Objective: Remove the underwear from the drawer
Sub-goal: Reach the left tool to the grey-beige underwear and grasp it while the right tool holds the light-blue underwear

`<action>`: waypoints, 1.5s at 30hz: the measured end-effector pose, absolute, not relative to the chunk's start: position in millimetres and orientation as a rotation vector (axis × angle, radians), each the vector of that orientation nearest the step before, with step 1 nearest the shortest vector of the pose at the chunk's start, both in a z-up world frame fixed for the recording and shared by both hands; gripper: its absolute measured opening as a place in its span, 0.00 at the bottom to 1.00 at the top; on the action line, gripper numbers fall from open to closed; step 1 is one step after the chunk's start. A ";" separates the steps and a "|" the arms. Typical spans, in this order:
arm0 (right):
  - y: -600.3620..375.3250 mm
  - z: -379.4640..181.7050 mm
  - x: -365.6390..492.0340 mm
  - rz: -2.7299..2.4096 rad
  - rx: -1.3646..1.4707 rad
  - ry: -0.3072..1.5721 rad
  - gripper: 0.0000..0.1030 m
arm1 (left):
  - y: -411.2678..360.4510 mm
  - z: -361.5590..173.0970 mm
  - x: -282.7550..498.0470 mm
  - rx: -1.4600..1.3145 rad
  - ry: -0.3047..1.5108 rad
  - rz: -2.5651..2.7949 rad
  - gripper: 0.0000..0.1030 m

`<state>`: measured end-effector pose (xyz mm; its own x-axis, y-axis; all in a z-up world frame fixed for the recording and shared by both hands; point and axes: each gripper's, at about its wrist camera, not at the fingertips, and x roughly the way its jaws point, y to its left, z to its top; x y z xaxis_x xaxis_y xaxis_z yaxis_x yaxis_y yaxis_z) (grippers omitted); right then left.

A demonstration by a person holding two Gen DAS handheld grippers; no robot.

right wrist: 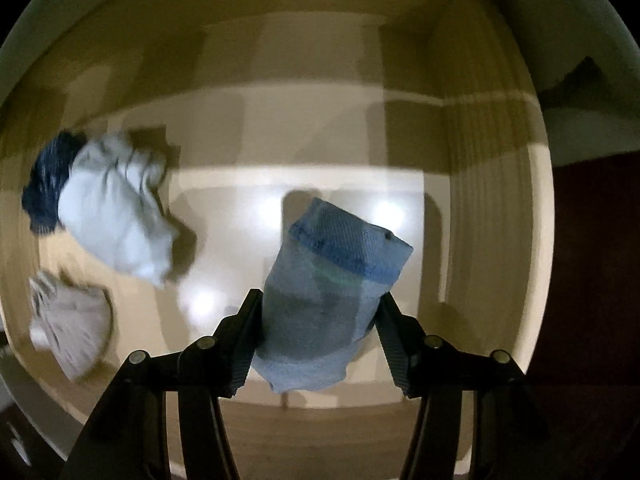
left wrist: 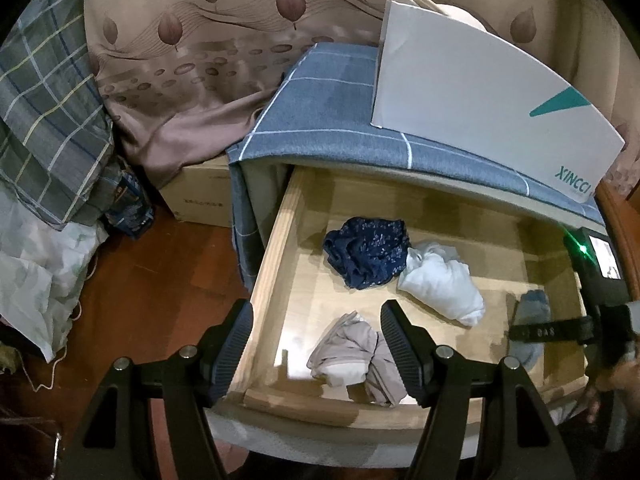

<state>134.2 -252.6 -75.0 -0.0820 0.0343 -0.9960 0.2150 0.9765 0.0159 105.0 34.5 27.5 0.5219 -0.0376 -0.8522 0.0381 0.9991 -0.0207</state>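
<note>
Left wrist view looks steeply down past its gripper [left wrist: 316,344] into the open drawer [left wrist: 276,256]; right wrist view looks straight down, close above that drawer's floor [right wrist: 320,152].

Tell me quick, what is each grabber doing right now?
Left gripper: open, holding nothing, above the drawer.
Right gripper: closed on the light blue underwear inside the drawer.

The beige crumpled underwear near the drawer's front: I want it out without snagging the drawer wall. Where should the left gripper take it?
Grip the beige crumpled underwear across its raised, bunched middle, coming from above. It lies loose on the wooden drawer floor, apart from the other pieces, and the open left gripper already hangs roughly over it.
</note>
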 end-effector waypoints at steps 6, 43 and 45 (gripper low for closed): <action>-244.5 -77.3 128.9 -0.096 0.145 1.695 0.50 | 28.4 22.5 107.4 0.038 1.050 -0.050 0.66; -255.3 -53.2 81.5 -0.069 0.194 1.570 0.49 | -22.4 -28.7 145.6 0.325 1.482 -0.507 0.67; -253.4 -58.4 81.5 -0.072 0.194 1.571 0.50 | -26.4 -31.5 147.5 0.349 1.501 -0.534 0.67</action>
